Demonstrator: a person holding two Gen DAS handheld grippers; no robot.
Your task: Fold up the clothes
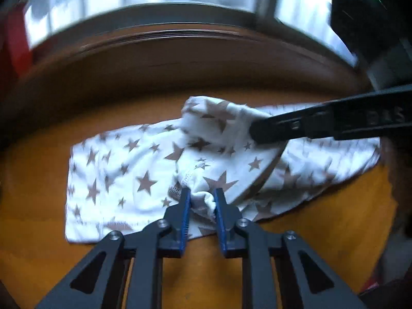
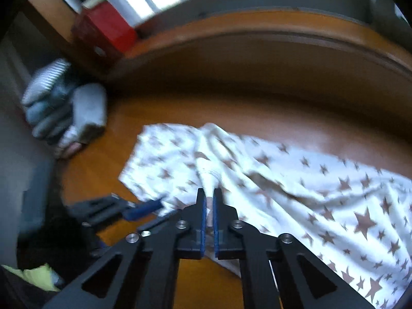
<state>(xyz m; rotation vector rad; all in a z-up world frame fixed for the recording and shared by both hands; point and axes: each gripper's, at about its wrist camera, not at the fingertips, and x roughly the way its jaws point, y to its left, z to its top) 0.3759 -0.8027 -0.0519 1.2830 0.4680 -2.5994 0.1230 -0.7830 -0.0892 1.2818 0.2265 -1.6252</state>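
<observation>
White star-print garment (image 1: 134, 170) lies spread across the orange wooden worktop (image 1: 38, 231), long axis running sideways ahead of the left gripper (image 1: 201, 200). One part is lifted and doubled back over the middle – a raised flap just beyond the left jaws, toward their right. So mid-fold or being re-laid; can't settle which from this.

Left jaws: part-closed, a bunched wad of the near hem pinched between the blue pads (image 1: 186, 213). Cloth fills the gap, so it has hold.

Right gripper (image 2: 209, 206): jaws nearly together, only a thin slit, a strip of pale fabric showing in it. Judged to be clamped on the garment's edge. In the left view its black finger reaches in from the right and sits on the raised flap.

Handling – thin jersey-like knit, light, limp, no stiffness; drapes and wrinkles wherever lifted. Not fragile, not slippery against ribbed pads, but it will sag between two grip points and drag on the wood. Best hold is on seams or hem, where stitching is visible near the left jaws, and both grips level so the fold line stays straight.

Containers: none clearly seen. Far left of the right jaws sits a blurred stack of grey-blue folded cloth (image 2: 64, 113); a red box (image 2: 105, 28) stands beyond, contents not visible.
</observation>
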